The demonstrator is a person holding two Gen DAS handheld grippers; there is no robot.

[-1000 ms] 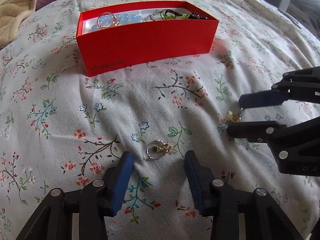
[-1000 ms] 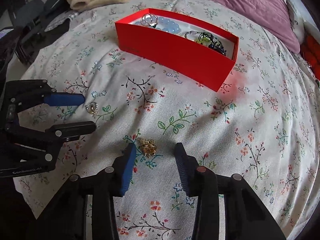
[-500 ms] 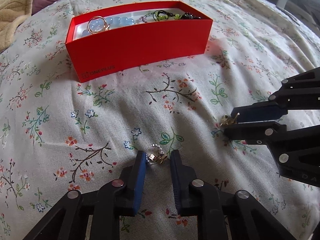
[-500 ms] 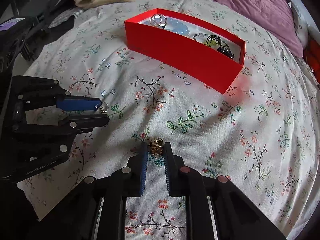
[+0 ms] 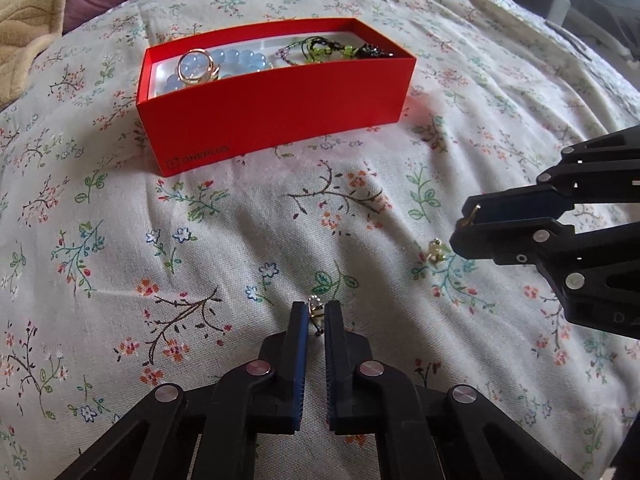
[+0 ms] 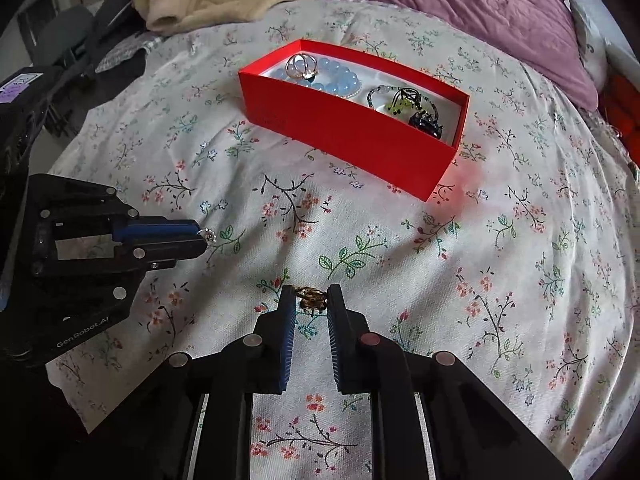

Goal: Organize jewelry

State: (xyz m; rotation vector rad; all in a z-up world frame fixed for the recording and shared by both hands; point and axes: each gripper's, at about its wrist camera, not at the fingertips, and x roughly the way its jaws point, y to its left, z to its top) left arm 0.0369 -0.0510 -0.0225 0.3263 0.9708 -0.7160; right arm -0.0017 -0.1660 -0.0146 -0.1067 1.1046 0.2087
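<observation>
Both pairs of jaws have closed since a second ago: left gripper (image 5: 316, 314) clamps a small silver beaded ring (image 5: 315, 307); right gripper (image 6: 312, 300) pinches a gold filigree earring (image 6: 309, 295); the open red cardboard box (image 5: 276, 120), their likely destination, lies straight ahead across the floral bedspread (image 5: 120, 260), roughly level with both.

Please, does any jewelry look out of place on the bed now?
Yes. A small gold piece seems to lie loose on the bedspread, just below the right gripper, outside the red box.
</observation>
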